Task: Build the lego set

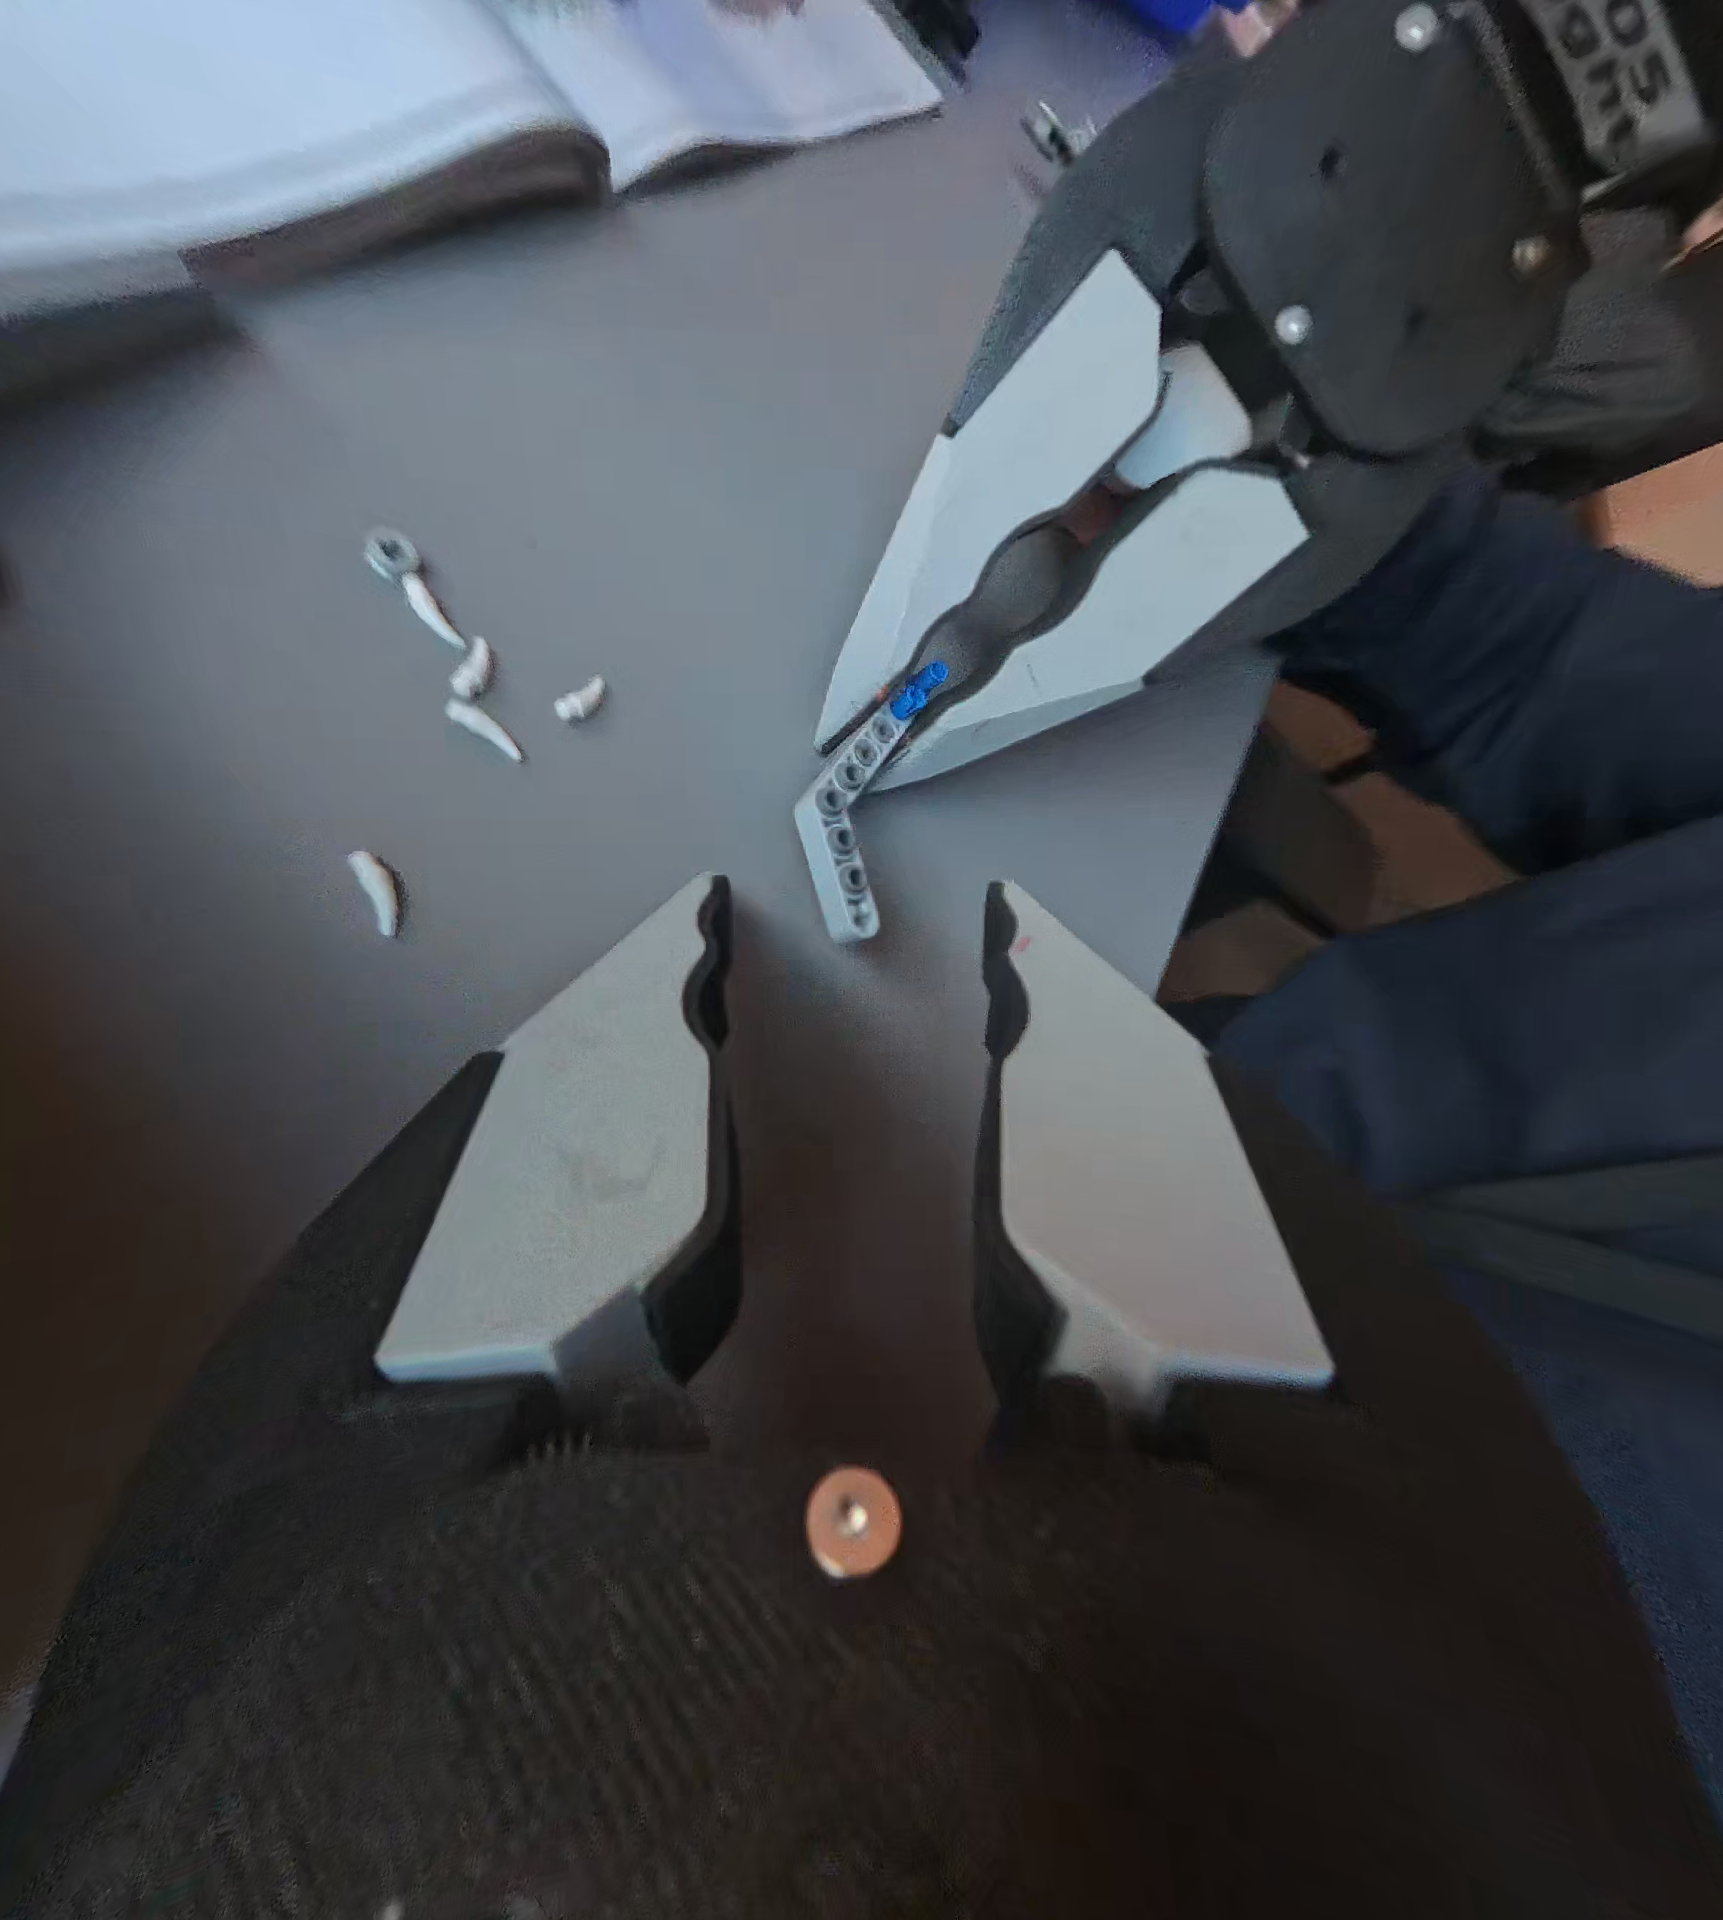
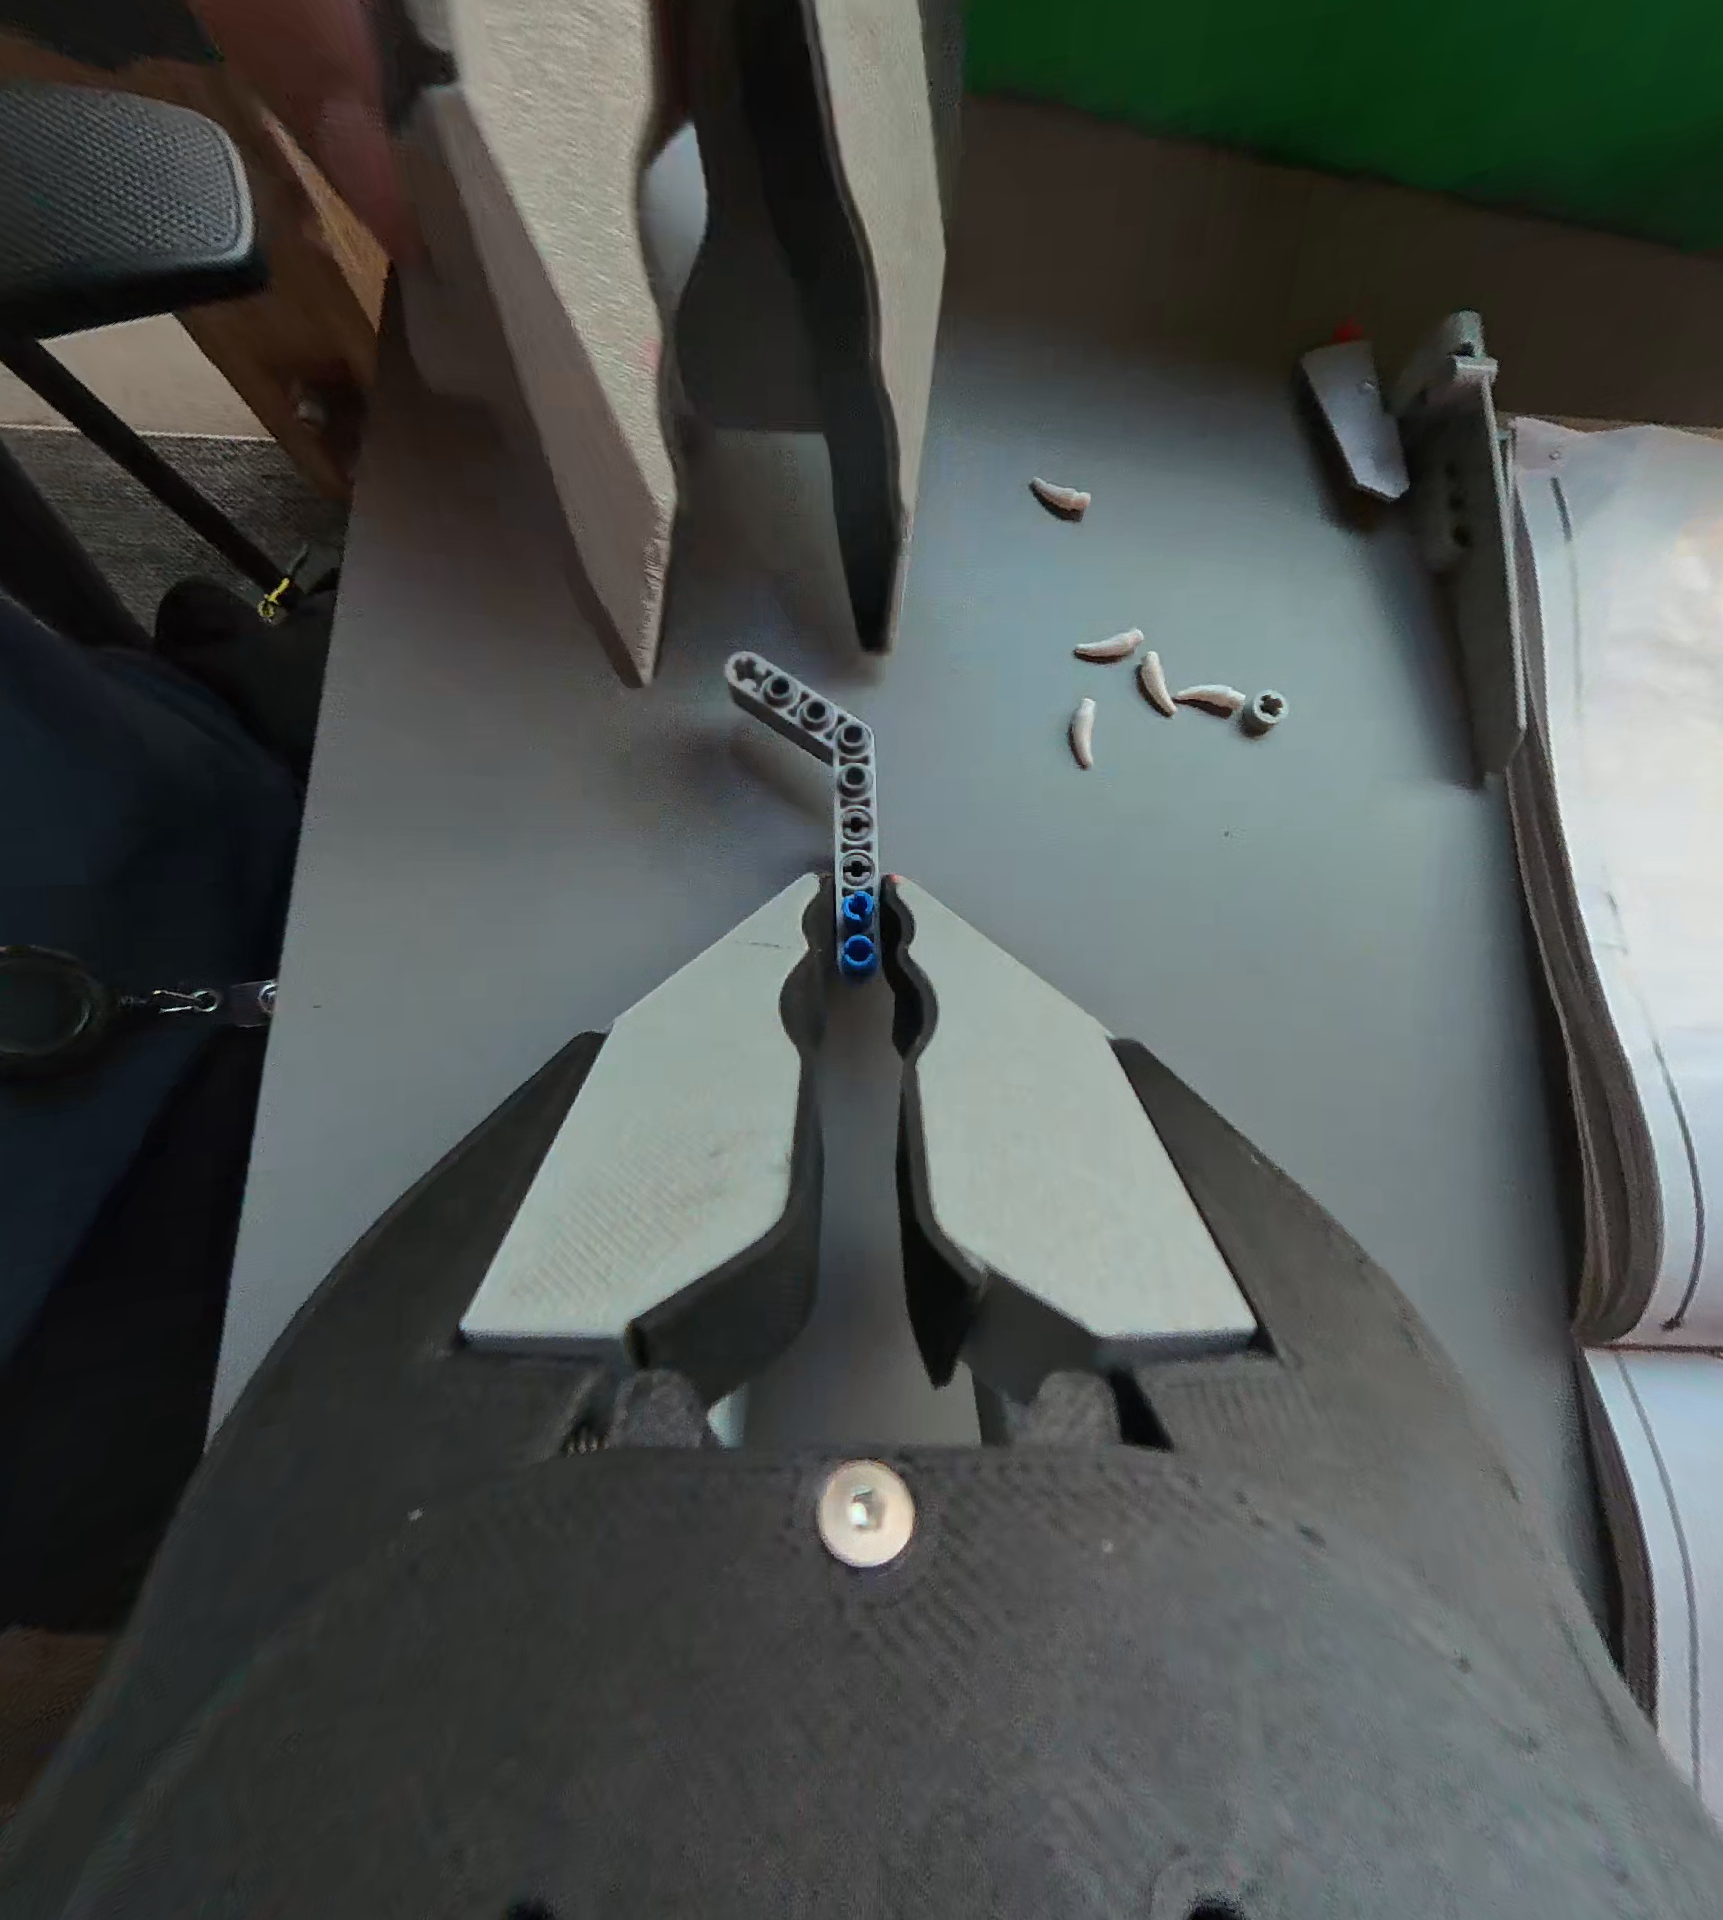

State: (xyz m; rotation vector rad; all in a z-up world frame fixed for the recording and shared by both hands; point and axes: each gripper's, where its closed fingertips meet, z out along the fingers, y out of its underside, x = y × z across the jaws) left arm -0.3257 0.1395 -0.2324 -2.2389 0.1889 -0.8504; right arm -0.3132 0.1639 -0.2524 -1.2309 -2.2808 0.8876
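Grey table [image 2: 1200,935] serves as the work surface. Open booklet [image 1: 691,94] lies at its far edge, pages flat. Black mesh office chair [image 2: 57,187] stands beside the table. Retractable badge reel [image 2: 26,1008] hangs against dark blue clothing [image 1: 1563,1039]. Green panel [image 2: 1408,94] stands behind.

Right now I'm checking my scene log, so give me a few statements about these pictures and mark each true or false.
1. The right tongs are shut on the bent grey beam. True.
2. The left tongs hold a claw piece. False: they are open and hold nothing.
3. Blue pins sit in the gripped end of the beam. True.
4. The pale claw pieces are stacked in a tray. False: they lie loose on the grey table.
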